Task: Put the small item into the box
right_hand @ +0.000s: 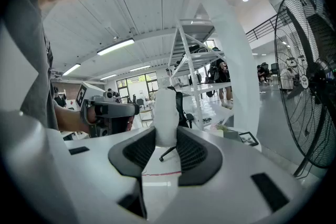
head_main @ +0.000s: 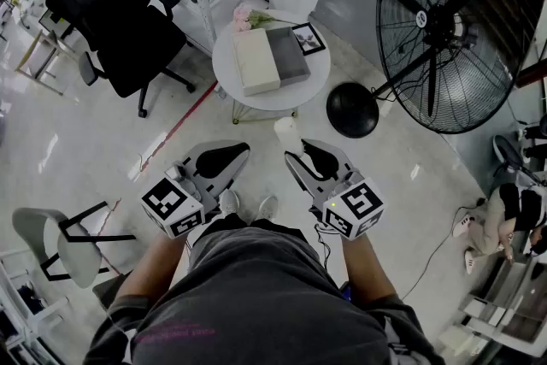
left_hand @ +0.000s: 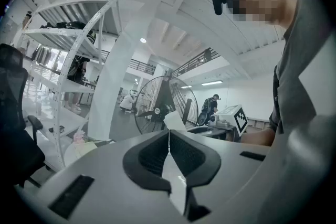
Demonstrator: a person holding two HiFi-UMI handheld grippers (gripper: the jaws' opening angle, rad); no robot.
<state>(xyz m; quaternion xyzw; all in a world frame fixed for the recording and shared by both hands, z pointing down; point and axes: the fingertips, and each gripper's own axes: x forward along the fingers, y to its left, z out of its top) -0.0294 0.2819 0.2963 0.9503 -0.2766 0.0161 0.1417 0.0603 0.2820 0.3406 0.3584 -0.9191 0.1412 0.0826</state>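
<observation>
The person stands a little back from the round table point(head_main: 265, 101). On it the box point(head_main: 270, 60) lies open, its pale half beside its grey half.

The item point(right_hand: 166, 113) is not on the table. It is in the right gripper point(right_hand: 167, 136), which points roughly level: a small white upright piece, rounded at the top, pinched by its lower end between the two ribbed pads, with most of its length sticking out past the jaw tips. From above, it shows as a white stub at the front of that gripper, well short of the box.

The left gripper point(left_hand: 169, 136) carries nothing, and its jaws are pressed together along a thin seam.

The item looks light to me, plain and matte, so not especially slippery. Whether it is hard plastic or something that gives, I cannot tell; the pads leave no visible dent. Held so low, it could tip or lever out if knocked against the box wall. A grip nearer its middle would be steadier, though the present one leaves the free end easy to lower into the grey half.
</observation>
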